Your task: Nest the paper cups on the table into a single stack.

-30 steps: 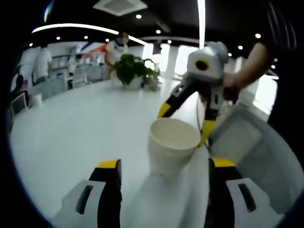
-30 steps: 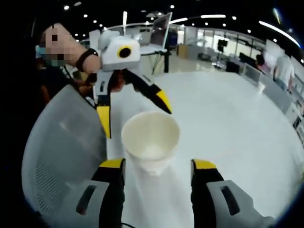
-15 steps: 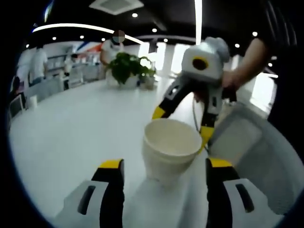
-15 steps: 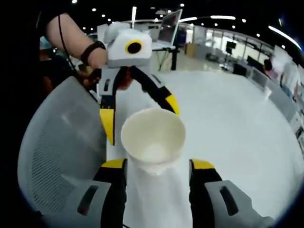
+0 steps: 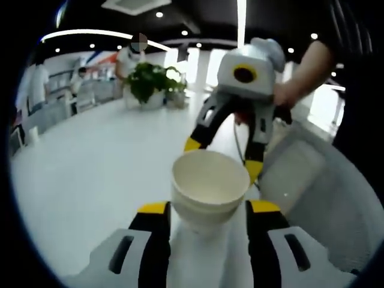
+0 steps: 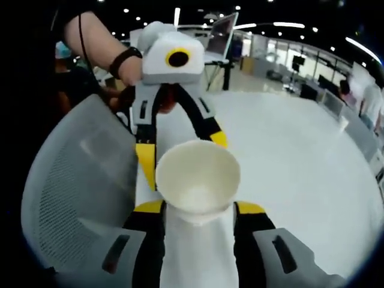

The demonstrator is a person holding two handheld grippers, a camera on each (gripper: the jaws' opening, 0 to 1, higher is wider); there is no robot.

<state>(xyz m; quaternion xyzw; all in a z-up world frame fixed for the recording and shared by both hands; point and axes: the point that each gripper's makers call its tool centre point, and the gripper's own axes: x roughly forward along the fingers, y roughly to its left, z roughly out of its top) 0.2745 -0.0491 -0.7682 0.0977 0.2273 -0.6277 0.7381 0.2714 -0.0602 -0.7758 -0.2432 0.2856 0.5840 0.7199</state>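
A: Left gripper?
B: Jaws drawn in against the white paper cup, one on each side, pinching it near the base. Cup upright, mouth open, over the white table.

A: Right gripper?
B: Same cup, jaws hugging its lower part from both sides, clamped. In the left gripper view it comes in from beyond the cup, jaws spread around the rim's far side.

A: Anything nearby?
B: Grey mesh chair back just beside the cup. Potted plant far across the table.
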